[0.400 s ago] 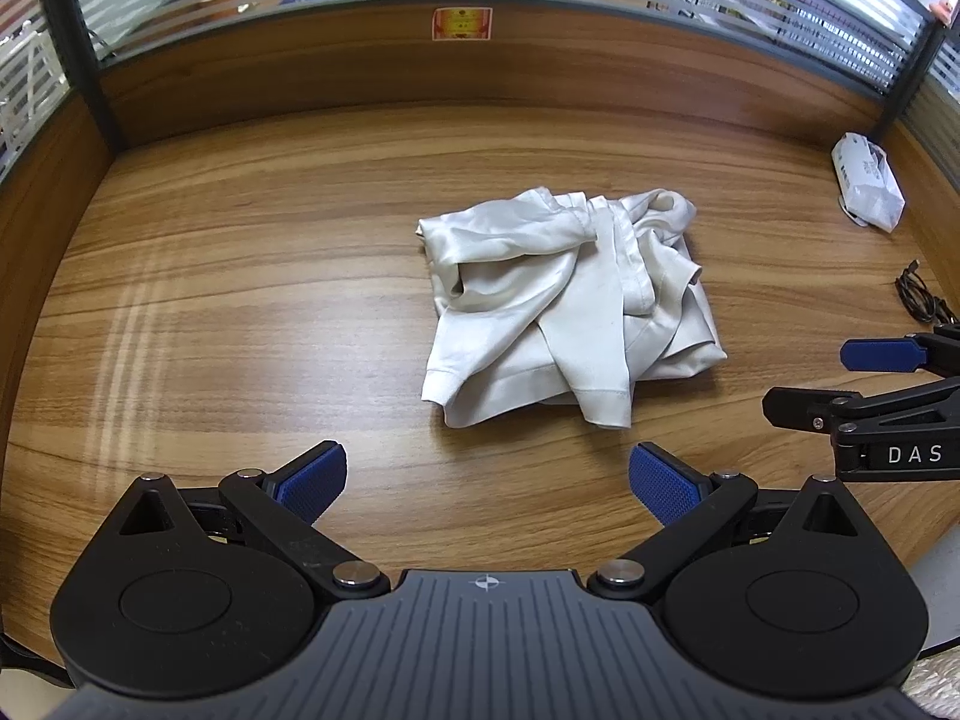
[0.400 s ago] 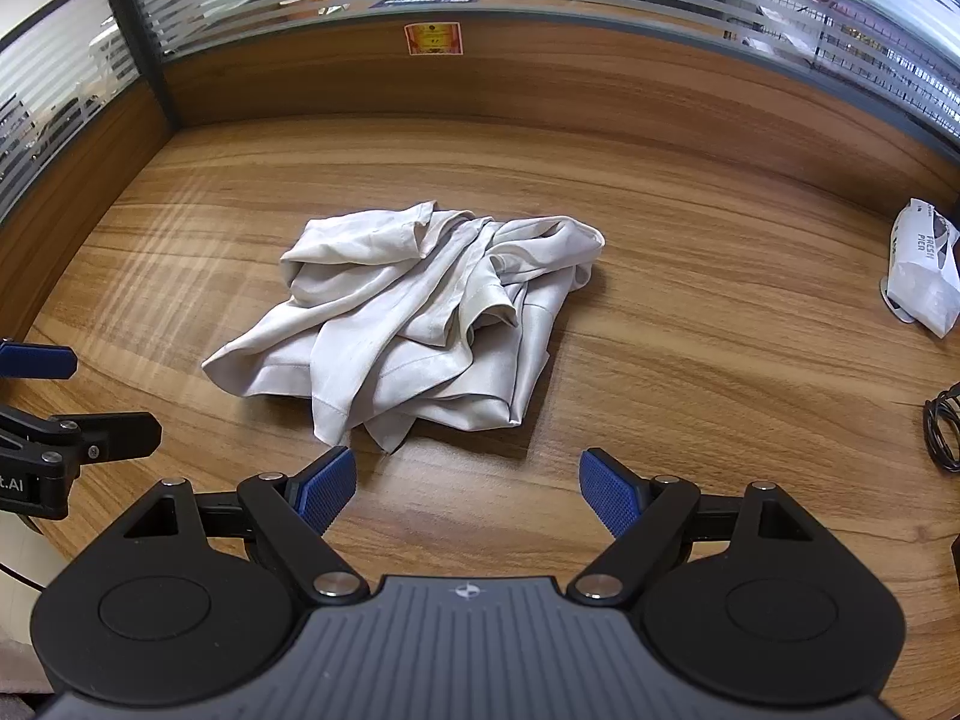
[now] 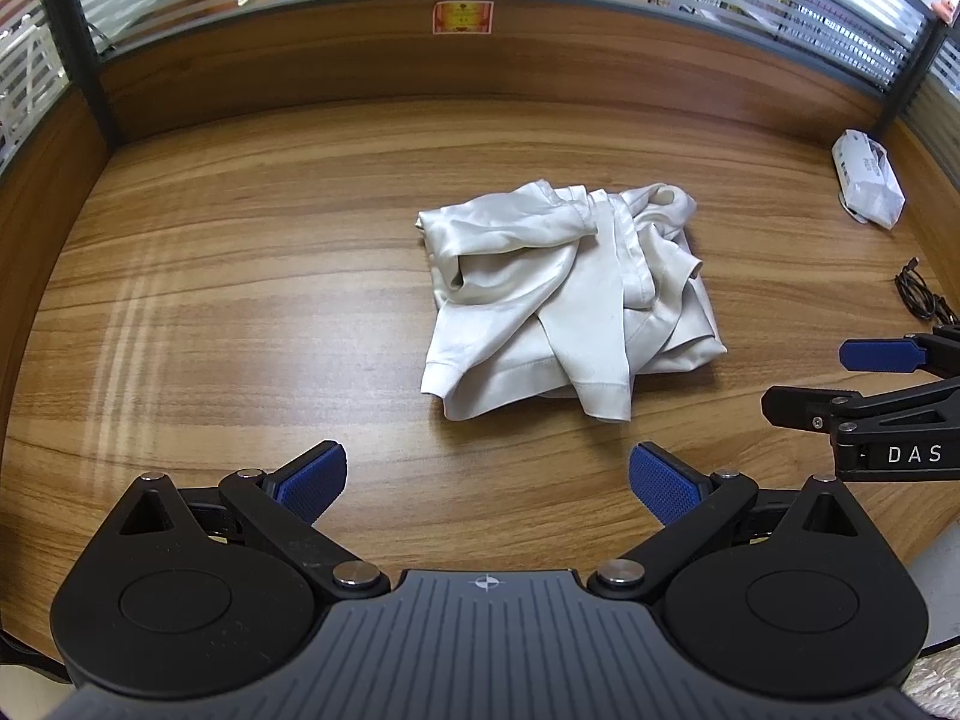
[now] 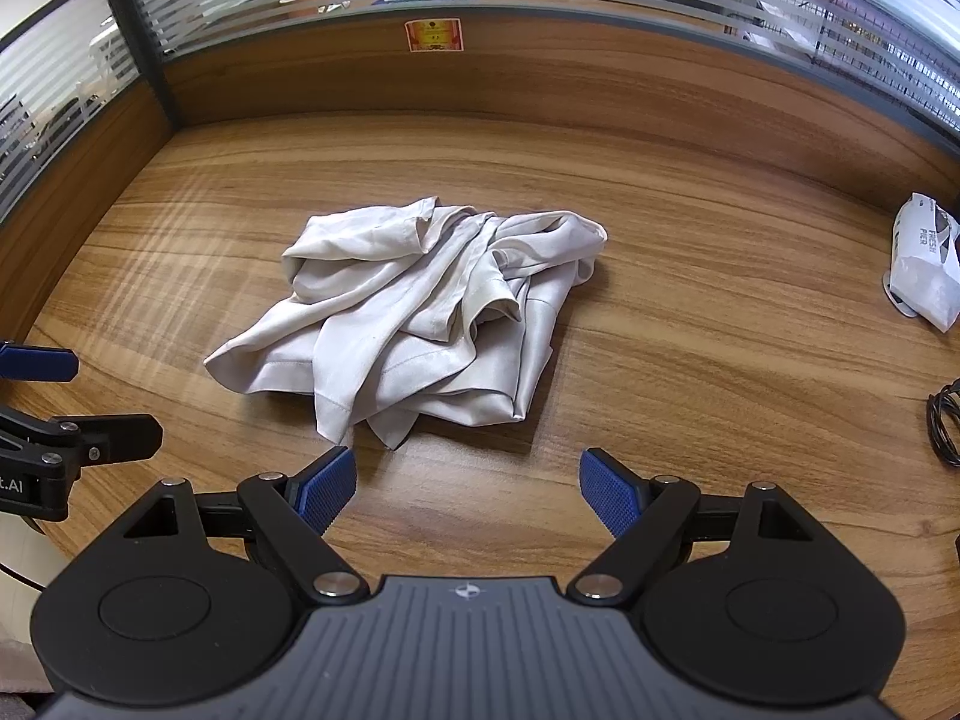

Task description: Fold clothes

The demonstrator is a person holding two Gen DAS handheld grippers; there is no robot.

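A crumpled cream satin garment (image 3: 564, 300) lies in a heap on the middle of the wooden desk (image 3: 240, 300); it also shows in the right wrist view (image 4: 420, 312). My left gripper (image 3: 486, 480) is open and empty, held near the desk's front edge, short of the garment. My right gripper (image 4: 468, 480) is open and empty, just in front of the garment's near hem. Each gripper shows in the other's view: the right one at the right edge (image 3: 840, 384), the left one at the left edge (image 4: 90, 396). Neither touches the cloth.
A white plastic packet (image 3: 867, 186) lies at the far right of the desk, also in the right wrist view (image 4: 927, 258). A black cable (image 3: 921, 300) coils at the right edge. Wooden partition walls (image 3: 480, 60) with frosted glass enclose the back and sides.
Both grippers have shifted slightly; the garment lies as before.
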